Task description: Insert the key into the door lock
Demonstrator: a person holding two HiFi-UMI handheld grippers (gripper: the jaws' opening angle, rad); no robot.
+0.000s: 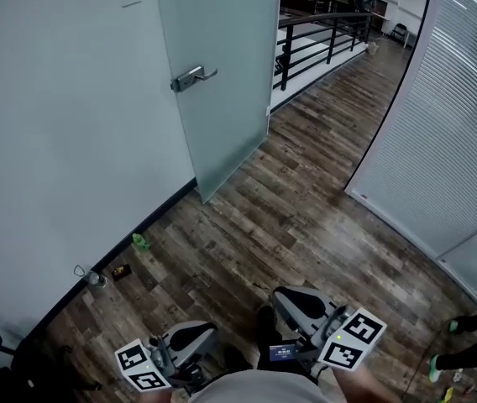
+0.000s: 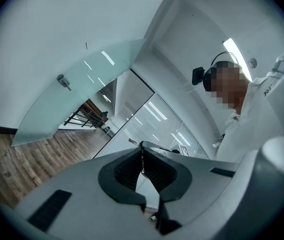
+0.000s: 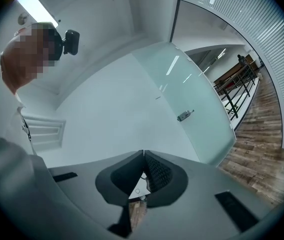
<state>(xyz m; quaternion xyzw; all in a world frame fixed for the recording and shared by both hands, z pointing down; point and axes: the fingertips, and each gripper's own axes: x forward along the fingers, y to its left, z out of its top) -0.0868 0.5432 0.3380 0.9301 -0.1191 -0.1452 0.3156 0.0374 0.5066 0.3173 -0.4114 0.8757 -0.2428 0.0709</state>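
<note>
Standing ajar, glass door (image 1: 222, 74): a frosted pale-green pane in the upper middle of the head view, beside the white wall (image 1: 54, 116), its lower corner over the wooden floor (image 1: 289, 225).
Door lock (image 1: 185, 81): a silver metal set near the pane's left edge, upper left of centre, with its lever pointing right. It is well apart from both claws, which sit along the bottom of the frame.
Left claw (image 2: 142, 156): clenched, ribbed pads pressed together, with a thin pale jagged line running down their seam.
Right claw (image 3: 143, 158): clenched at the tips, with a small wedge of gap below them.
Key: not made out in any view; whether the line in the left seam is its edge cannot be told.
Hard to see: the keyhole is too small to pick out, and the lock is a mere speck in both gripper views.
Cut off: a person (image 1: 474, 326) in dark clothing at the lower right edge. Small litter (image 1: 141, 242) at the wall's foot, lower left, cannot be identified.
</note>
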